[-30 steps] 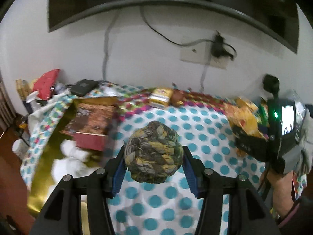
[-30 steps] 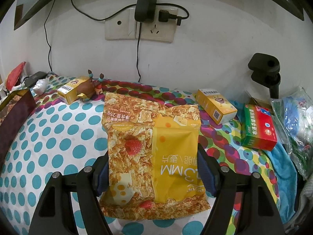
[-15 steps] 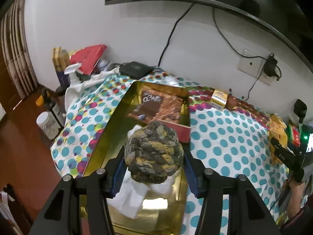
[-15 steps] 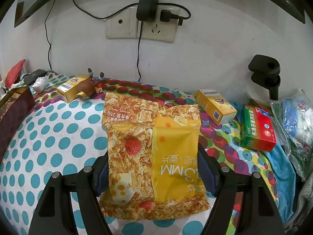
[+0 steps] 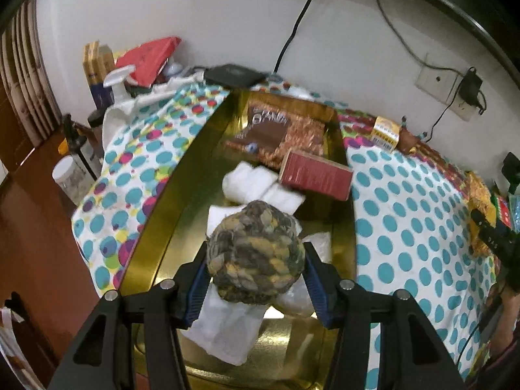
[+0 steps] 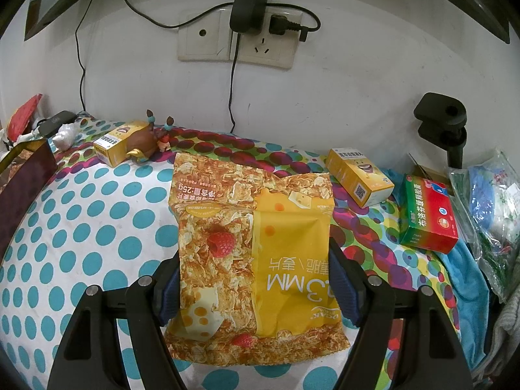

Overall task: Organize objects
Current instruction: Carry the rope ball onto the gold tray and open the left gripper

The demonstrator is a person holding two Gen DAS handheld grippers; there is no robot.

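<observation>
Left gripper (image 5: 256, 279) clamped on woven ball (image 5: 256, 252) above gold tray (image 5: 169, 214), white cloths (image 5: 260, 185), red box (image 5: 315, 175) and snack packet (image 5: 279, 133) beneath, right gripper (image 6: 253, 279) gripping yellow snack bag (image 6: 253, 247) over dotted tablecloth (image 6: 97, 227), small boxes (image 6: 359, 177) beyond.

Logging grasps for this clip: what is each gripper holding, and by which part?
The left gripper holds a woven ball, pinched across its middle. The right gripper holds a yellow snack bag, clamped by its two side edges, low on the bag.
</observation>
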